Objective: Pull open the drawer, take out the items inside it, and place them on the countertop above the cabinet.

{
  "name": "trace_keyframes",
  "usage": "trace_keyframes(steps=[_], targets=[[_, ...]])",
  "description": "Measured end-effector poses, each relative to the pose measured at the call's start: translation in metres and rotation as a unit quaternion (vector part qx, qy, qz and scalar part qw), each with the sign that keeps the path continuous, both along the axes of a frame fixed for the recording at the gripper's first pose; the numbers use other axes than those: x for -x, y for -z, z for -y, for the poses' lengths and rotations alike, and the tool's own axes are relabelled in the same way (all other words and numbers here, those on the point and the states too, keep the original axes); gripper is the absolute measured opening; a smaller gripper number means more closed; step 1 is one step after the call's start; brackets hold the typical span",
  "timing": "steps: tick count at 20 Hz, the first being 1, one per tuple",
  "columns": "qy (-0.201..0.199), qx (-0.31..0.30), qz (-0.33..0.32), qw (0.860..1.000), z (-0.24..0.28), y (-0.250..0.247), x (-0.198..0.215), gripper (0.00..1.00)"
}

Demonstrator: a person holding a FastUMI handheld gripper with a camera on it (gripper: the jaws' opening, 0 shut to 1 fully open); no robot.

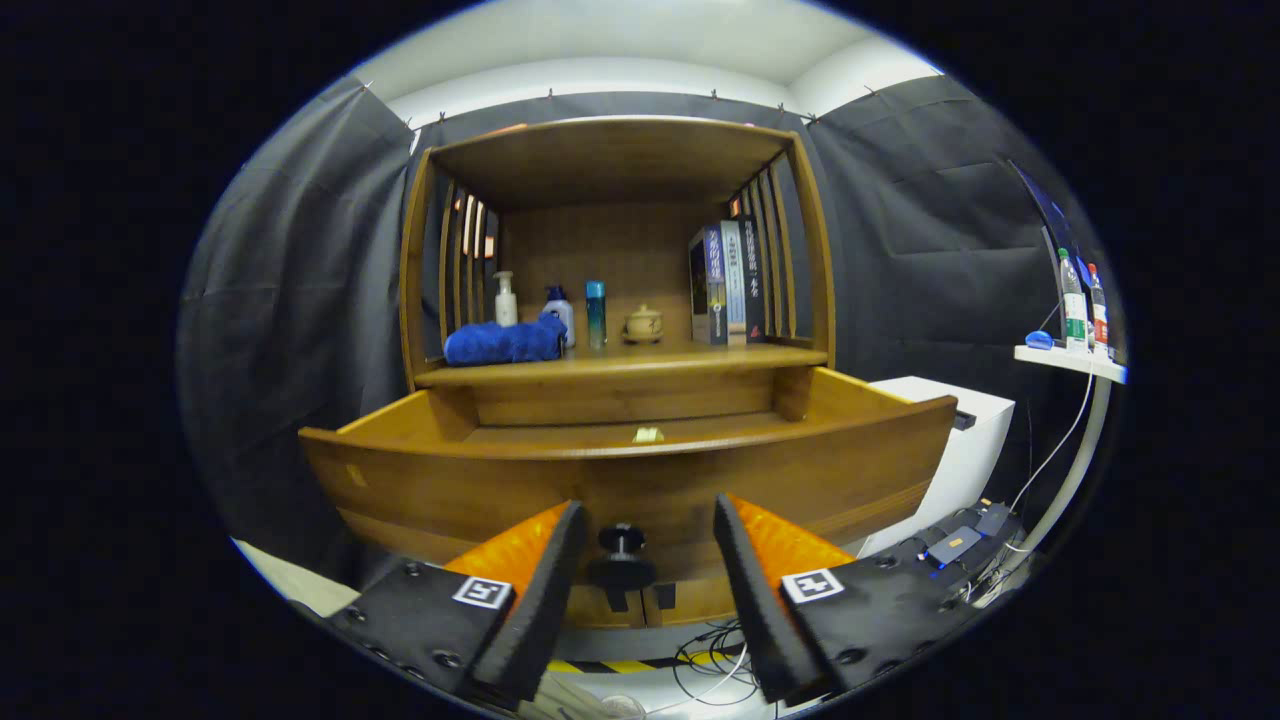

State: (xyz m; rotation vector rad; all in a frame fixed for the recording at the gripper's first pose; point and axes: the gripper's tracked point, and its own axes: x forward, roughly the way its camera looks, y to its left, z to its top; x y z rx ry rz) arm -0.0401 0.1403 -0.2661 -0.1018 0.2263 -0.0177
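The tool (640, 570) is spread, its fingers (545, 590) flanking the drawer knob (622, 552) without touching it. The drawer (640, 480) stands pulled out below the desk (620, 362), so the opening step looks done. Inside, one small pale item (648, 434) lies on the drawer floor, not yet lifted; a blue towel (505, 342) sits on the desk

Drawer (620, 480) juts out below the countertop (620, 362) — knob (622, 553) between the fingers (540, 580).
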Motion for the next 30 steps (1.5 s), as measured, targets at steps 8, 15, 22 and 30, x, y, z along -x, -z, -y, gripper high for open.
trace_keyframes(steps=[8, 15, 22, 30], targets=[[0.009, -0.047, 0.015, 0.999, -0.005, -0.084, -0.032, 0.98], [-0.014, -0.034, -0.062, 0.997, -0.028, -0.104, -0.097, 0.98], [-0.001, -0.044, -0.231, 0.972, -0.028, -0.058, -0.158, 0.99], [0.062, -0.038, -0.393, 0.917, -0.004, 0.018, -0.185, 1.00]])
